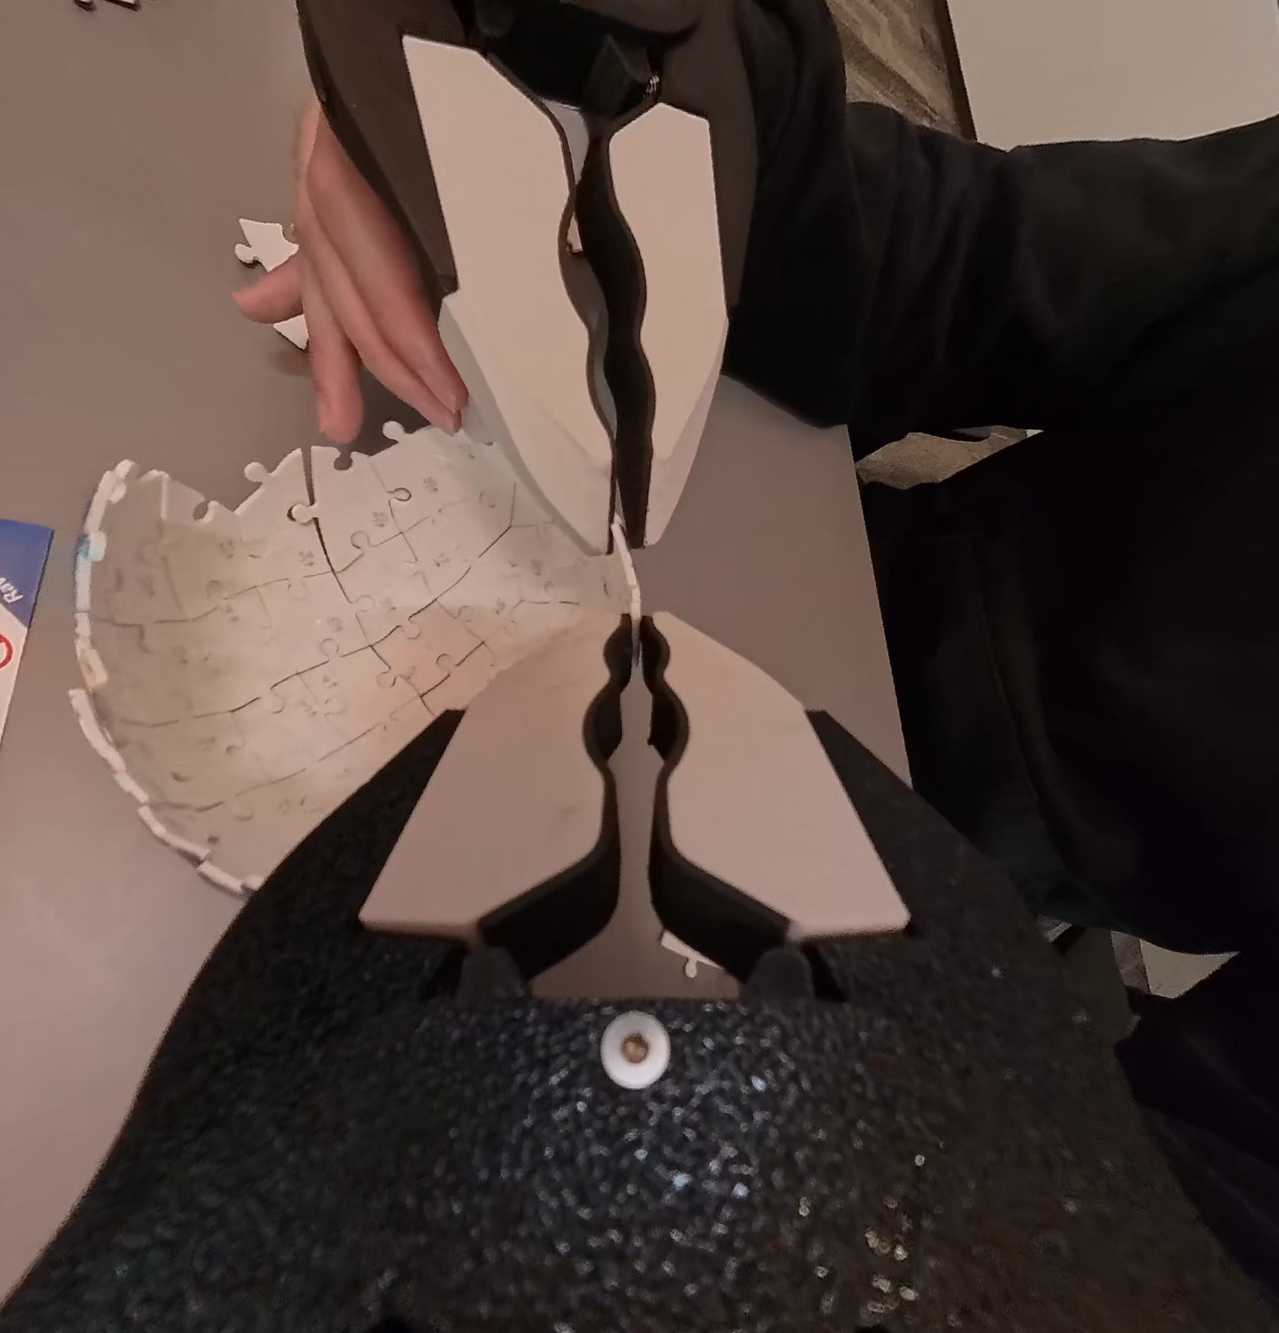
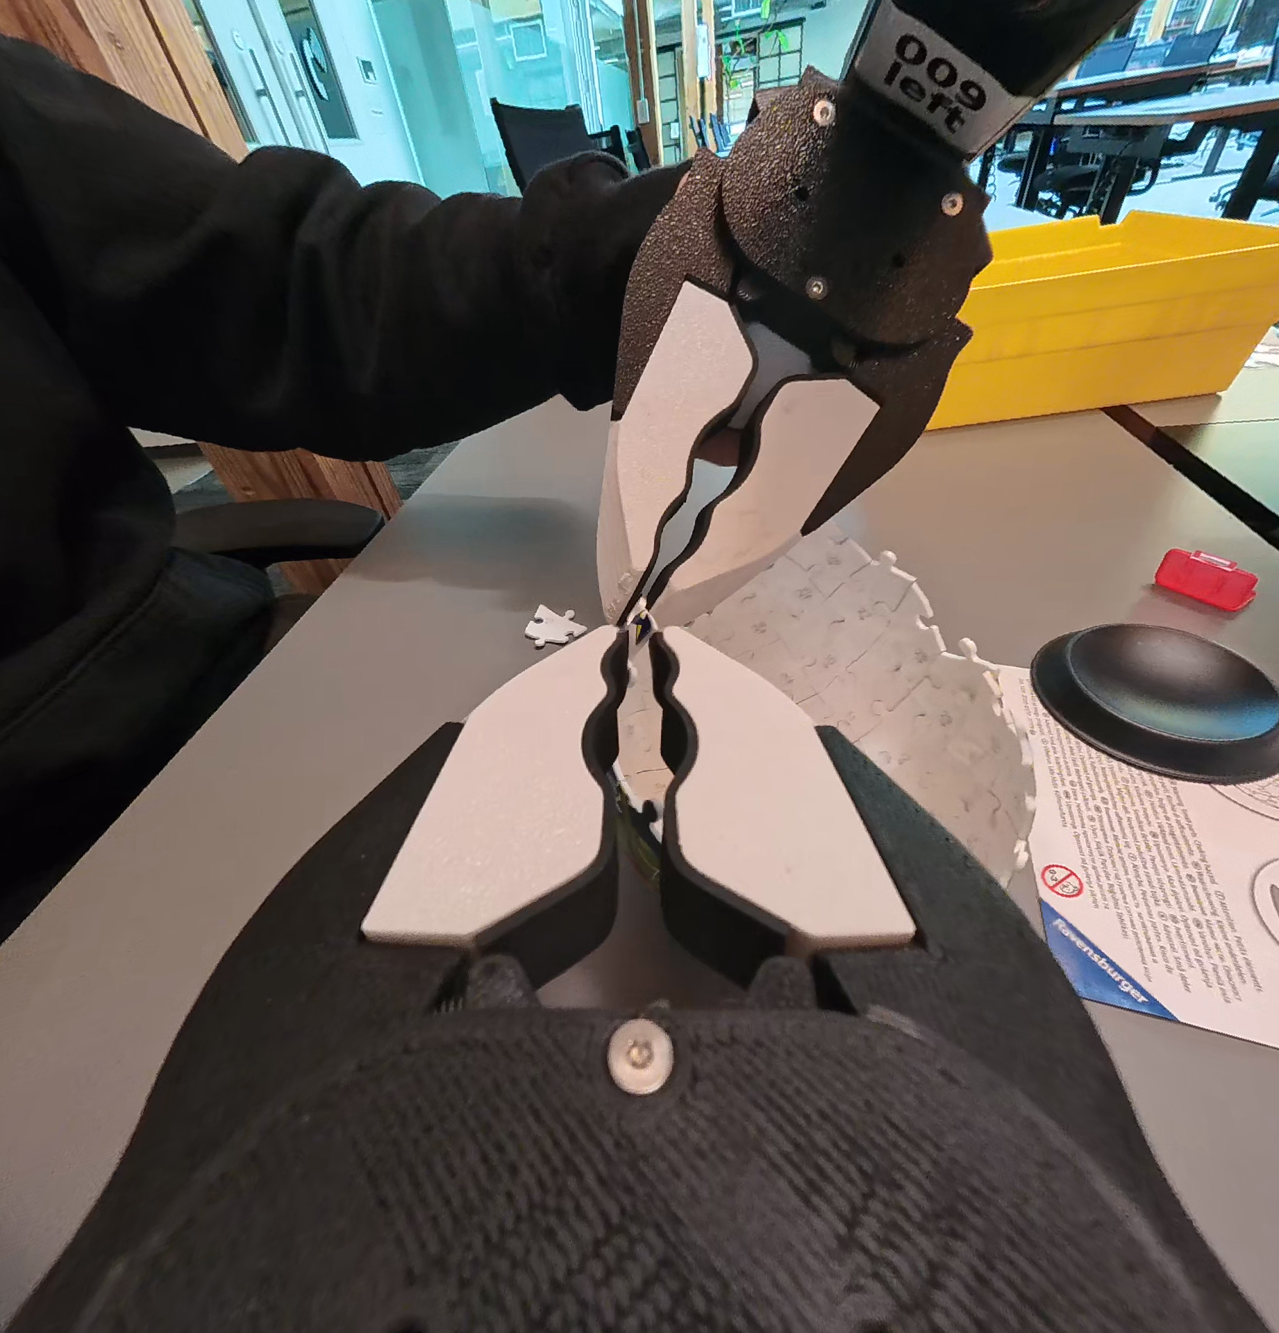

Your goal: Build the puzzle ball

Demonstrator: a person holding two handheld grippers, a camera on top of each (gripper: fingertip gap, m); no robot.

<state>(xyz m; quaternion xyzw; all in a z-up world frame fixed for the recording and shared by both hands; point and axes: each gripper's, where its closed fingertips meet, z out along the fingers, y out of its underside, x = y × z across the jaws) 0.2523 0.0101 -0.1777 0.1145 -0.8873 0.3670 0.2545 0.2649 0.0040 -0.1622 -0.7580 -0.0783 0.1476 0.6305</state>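
The half-built puzzle ball shell (image 1: 297, 649) lies on its side on the grey table (image 1: 117, 180), white inner face toward the left wrist view. It also shows in the right wrist view (image 2: 875, 685). My left gripper (image 1: 633, 629) is shut on the shell's right rim. My right gripper (image 1: 624, 537) comes in from above and is shut on the same rim just beyond, tips almost touching. In the right wrist view my right gripper (image 2: 640, 642) and left gripper (image 2: 638, 604) meet on a rim piece (image 2: 640, 626) with a blue and yellow face.
Loose white pieces lie on the table (image 1: 265, 242) (image 1: 683, 952) (image 2: 554, 624). A person's hand (image 1: 362, 303) holds the right gripper. A printed leaflet (image 2: 1163, 865), a black round stand (image 2: 1163, 700), a small red box (image 2: 1206, 577) and yellow trays (image 2: 1127, 310) are beyond the shell. Less than 4 cm separates the two grippers' tips.
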